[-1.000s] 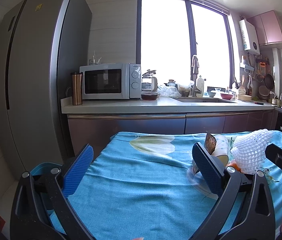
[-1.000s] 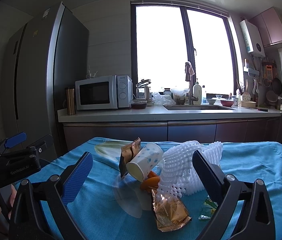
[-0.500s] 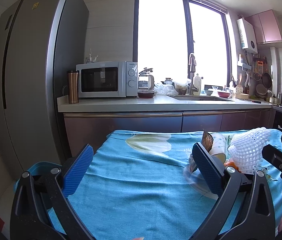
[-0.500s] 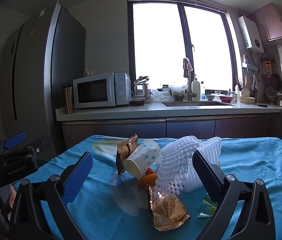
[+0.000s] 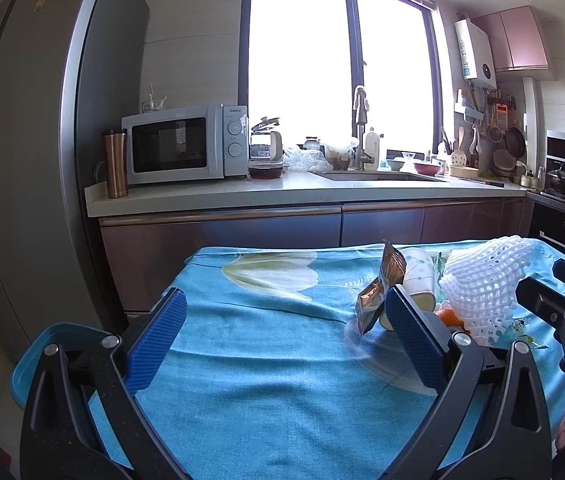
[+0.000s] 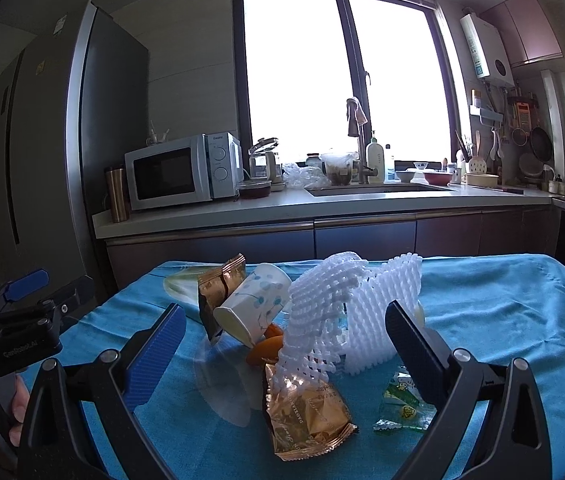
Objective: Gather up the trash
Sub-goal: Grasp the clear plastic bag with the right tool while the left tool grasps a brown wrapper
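The right tool (image 6: 282,344) hangs with its blue pads spread wide and nothing between them, low over the blue-clothed counter (image 6: 502,312) and facing the heap of trash. Nearest it lies a gold snack wrapper (image 6: 306,412), flat on the cloth, one end tucked under a white foam net (image 6: 338,312). Just to the right of the wrapper is a small green candy wrapper (image 6: 400,408), close to the right pad. Behind them a paper cup (image 6: 252,308) lies tipped on its side, leaning on a second gold wrapper (image 6: 218,288) that stands on edge, with something orange (image 6: 264,350), perhaps peel, beneath the cup.

The left tool (image 5: 282,344) is likewise wide and empty, over bare cloth to the left of the heap. Past its left pad, off the counter's edge, shows the rim of a blue bin (image 5: 26,364).

The step in hand looks like the first pick, and the foam net seems the sensible target for the right tool: it is bulky, springy and sits on top, so lifting it frees what lies under it. Close on a thick fold near the middle, not a loose edge, which could tear or slip. Lift straight up, since the net overlaps the flat wrapper and touches the cup, and dragging sideways could scatter them. The flat wrappers will likely need a pad slid under an edge.
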Demonstrator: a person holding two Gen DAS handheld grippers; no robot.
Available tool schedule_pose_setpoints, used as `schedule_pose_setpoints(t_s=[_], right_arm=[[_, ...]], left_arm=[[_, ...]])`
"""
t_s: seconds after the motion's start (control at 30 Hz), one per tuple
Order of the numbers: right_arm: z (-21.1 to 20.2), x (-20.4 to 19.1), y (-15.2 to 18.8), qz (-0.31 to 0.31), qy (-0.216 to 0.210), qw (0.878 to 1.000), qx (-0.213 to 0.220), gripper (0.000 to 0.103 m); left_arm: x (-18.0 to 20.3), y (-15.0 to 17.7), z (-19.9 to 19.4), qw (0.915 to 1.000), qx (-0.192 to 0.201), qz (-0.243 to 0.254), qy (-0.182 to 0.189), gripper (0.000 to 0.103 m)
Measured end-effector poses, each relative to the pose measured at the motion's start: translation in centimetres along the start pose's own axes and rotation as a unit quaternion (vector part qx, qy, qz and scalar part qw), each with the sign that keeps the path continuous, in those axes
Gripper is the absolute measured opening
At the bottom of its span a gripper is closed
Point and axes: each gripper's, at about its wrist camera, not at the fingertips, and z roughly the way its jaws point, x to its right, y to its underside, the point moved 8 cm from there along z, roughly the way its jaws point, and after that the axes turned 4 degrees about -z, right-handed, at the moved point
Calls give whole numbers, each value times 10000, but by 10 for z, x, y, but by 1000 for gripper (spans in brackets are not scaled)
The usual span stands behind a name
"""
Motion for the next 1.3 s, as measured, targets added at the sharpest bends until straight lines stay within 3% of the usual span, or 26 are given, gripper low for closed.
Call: schedule_pose_setpoints(t_s=[0.1,0.27,0.37,0.47,0.57,0.73,0.77,0.83,1.3], right_arm=[[9,10,3,128,62,9998,-154,95],[20,24,6,308,39,9989,-339,85],[28,28,7,379,8,9983,-452,76],[34,32,7,468,-57,9976,-516,66],[37,32,8,498,-153,9970,-574,50],[37,32,7,516,-237,9967,-584,32],[35,32,7,517,-263,9967,-570,28],[34,29,5,466,-348,9967,-562,8],[12,-3,-26,256,-967,9947,-228,6]], left_arm=[[12,0,13,9994,-156,68,309,98],[42,1,38,9953,-458,343,786,97],[59,5,58,9907,-745,398,1067,87],[70,9,75,9864,-977,433,1247,74],[82,13,92,9820,-1178,456,1403,56],[89,19,113,9770,-1446,299,1537,10],[88,18,116,9771,-1449,274,1534,8],[88,17,119,9775,-1432,251,1526,4],[38,-10,74,9822,-1098,-155,1513,1]])
